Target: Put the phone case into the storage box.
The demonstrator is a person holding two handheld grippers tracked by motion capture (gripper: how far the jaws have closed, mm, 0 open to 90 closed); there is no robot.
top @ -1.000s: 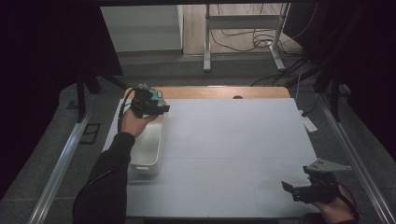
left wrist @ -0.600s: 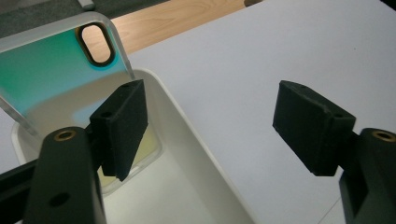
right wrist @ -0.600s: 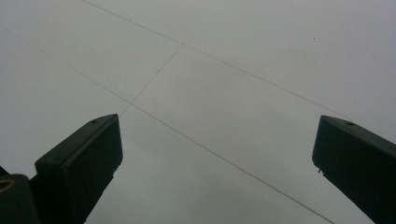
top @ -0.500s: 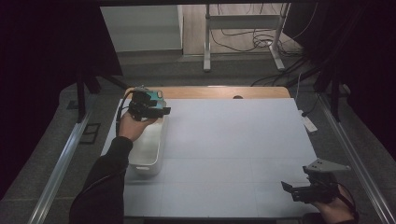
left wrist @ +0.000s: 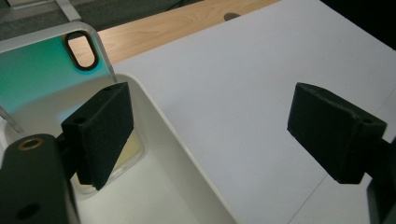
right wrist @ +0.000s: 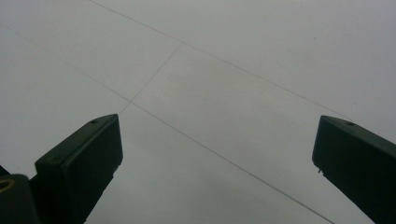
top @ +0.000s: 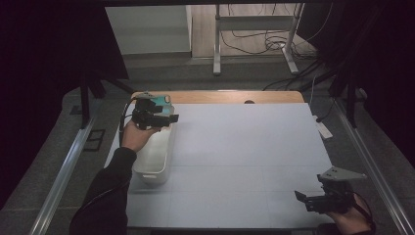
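**Q:** High view, left side of the frame: what does the left gripper (top: 169,118) do?

**A:** It hangs over the far end of a white tub (top: 155,155) that stands at the left edge of the pale table cover (top: 244,147). Its jaws stand wide apart and have just been opening, with nothing pressed between the pads. In the left gripper view, one pad sits over the tub's inside at the left of the frame, the other over the cover at the right.

**Q:** Where is the thing in hand?

**A:** A teal phone case (left wrist: 42,70) leans inside the tub's far end, at the upper left of the left gripper view, its oval camera cut-out uppermost. In the high view it shows just behind the gripper, upper left. No brand, label or writing can be read on it.

**Q:** And the right gripper (top: 306,200)?

**A:** It is at the lower right of the high view, low over the cover. Its jaws are wide apart, with bare cover and its thin seam lines between them.
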